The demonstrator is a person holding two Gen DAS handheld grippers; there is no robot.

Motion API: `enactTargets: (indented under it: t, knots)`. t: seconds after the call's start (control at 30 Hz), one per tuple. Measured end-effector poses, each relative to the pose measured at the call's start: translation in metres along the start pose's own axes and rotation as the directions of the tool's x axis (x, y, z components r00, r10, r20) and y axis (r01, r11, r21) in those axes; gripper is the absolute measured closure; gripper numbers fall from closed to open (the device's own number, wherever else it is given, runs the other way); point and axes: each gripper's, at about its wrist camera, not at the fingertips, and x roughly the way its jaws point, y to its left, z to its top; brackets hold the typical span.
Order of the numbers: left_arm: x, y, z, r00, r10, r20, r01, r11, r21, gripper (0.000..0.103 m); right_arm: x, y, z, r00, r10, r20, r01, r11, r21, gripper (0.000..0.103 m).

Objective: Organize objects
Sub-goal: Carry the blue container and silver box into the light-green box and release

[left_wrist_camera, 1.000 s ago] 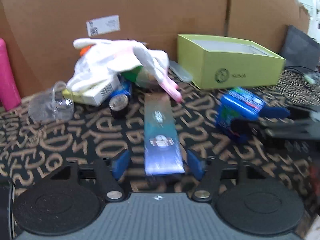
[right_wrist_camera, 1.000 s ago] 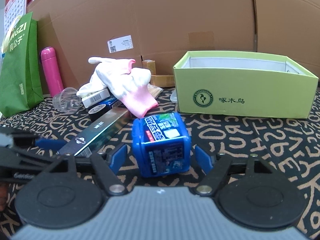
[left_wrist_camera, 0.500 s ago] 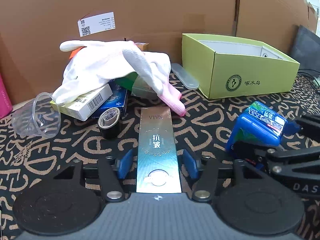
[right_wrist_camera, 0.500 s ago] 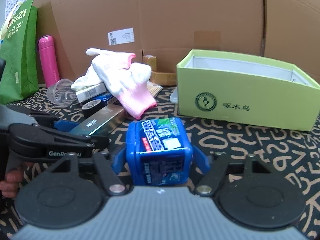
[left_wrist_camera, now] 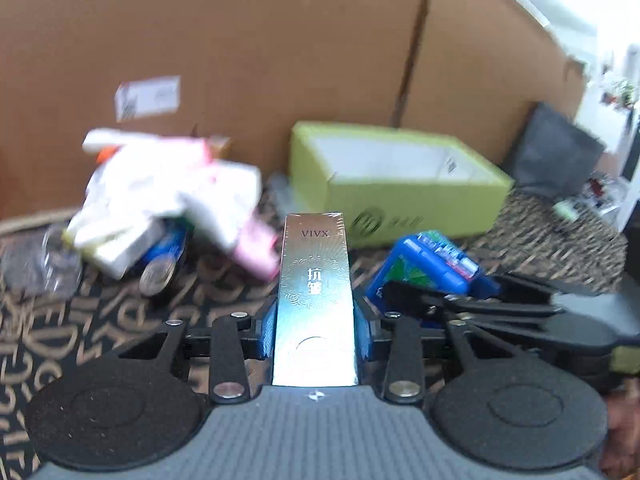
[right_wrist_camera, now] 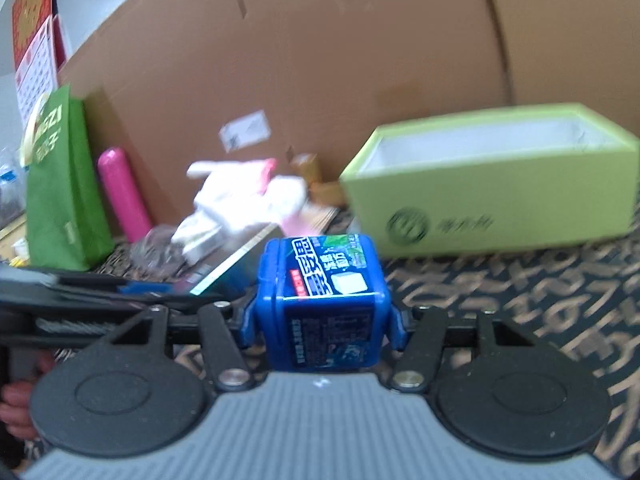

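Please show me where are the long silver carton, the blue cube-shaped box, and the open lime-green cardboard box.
Long silver carton (left_wrist_camera: 314, 280), left wrist view: middle of printed top face.
Blue cube-shaped box (right_wrist_camera: 322, 300), right wrist view: front upper edge.
Open lime-green cardboard box (right_wrist_camera: 500, 208), right wrist view: front outer wall.

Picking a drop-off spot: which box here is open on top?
The lime-green box by the cardboard wall: lidless, white interior showing. The silver carton and blue box are sealed.

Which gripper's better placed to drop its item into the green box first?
Right, probably. The right gripper holds the blue container, with the green box just ahead to its right. The left gripper, clamped on the silver VIVX box, sits farther from it.
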Motion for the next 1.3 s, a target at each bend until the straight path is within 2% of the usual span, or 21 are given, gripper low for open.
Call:
enactTargets:
  t: [0.07, 0.17, 0.4, 0.63, 0.8, 0.9, 0.97, 1.03, 1.1, 1.13, 1.17, 1.2, 1.3]
  knots:
    - [-0.004, -0.01, 0.013, 0.999, -0.022, 0.034, 0.021, 1.0, 0.02, 0.063, -0.01, -0.007, 0.01, 0.999, -0.019, 0.042, 0.018, 1.0, 0.002, 0.044]
    - [0.001, -0.025, 0.032, 0.997, -0.003, 0.074, -0.001, 0.998, 0.063, 0.062, -0.023, -0.021, 0.027, 0.993, -0.054, 0.102, 0.053, 0.999, 0.006, 0.044]
    - [0.04, -0.041, 0.084, 0.996, 0.0, 0.091, -0.006, 0.998, 0.059, 0.062, -0.025, -0.065, 0.075, 0.957, -0.199, 0.211, 0.195, 0.98, 0.041, 0.044]
    - [0.106, -0.058, 0.125, 0.993, 0.075, 0.095, -0.083, 0.993, 0.079, 0.062, 0.011, -0.11, 0.121, 0.918, -0.312, 0.244, 0.301, 0.95, 0.081, 0.044]
    - [0.143, -0.066, 0.136, 0.989, 0.112, 0.098, -0.123, 0.984, 0.125, 0.062, 0.056, -0.139, 0.129, 0.881, -0.408, 0.239, 0.397, 0.913, 0.093, 0.044]
    - [0.161, -0.065, 0.137, 0.99, 0.12, 0.073, -0.129, 0.982, 0.138, 0.062, 0.076, -0.157, 0.119, 0.881, -0.42, 0.218, 0.4, 0.907, 0.128, 0.044]
    - [0.17, -0.063, 0.136, 0.991, 0.119, 0.064, -0.127, 0.982, 0.138, 0.062, 0.088, -0.167, 0.116, 0.896, -0.415, 0.157, 0.397, 0.908, 0.135, 0.044]
    - [0.177, -0.059, 0.136, 0.991, 0.112, 0.07, -0.119, 0.986, 0.115, 0.062, 0.086, -0.172, 0.115, 0.894, -0.41, 0.181, 0.389, 0.911, 0.139, 0.044]
    - [0.178, -0.054, 0.136, 0.991, 0.082, 0.107, -0.09, 0.993, 0.076, 0.044, 0.085, -0.172, 0.117, 0.881, -0.422, 0.215, 0.406, 0.906, 0.118, 0.042]
    - [0.178, -0.052, 0.135, 0.991, 0.065, 0.118, -0.072, 0.996, 0.051, 0.018, 0.085, -0.171, 0.116, 0.873, -0.422, 0.244, 0.411, 0.906, 0.097, 0.024]
    - [0.177, -0.05, 0.134, 0.99, 0.06, 0.129, -0.063, 0.998, 0.022, 0.006, 0.086, -0.171, 0.115, 0.867, -0.426, 0.258, 0.421, 0.904, 0.078, 0.012]
    - [0.175, -0.048, 0.132, 0.987, 0.068, 0.147, -0.068, 0.998, -0.004, 0.005, 0.083, -0.171, 0.113, 0.858, -0.437, 0.269, 0.435, 0.898, 0.073, 0.003]
    - [0.171, -0.051, 0.129, 0.983, 0.089, 0.162, -0.091, 0.996, 0.004, 0.005, 0.067, -0.174, 0.11, 0.814, -0.467, 0.346, 0.456, 0.882, 0.118, 0.003]
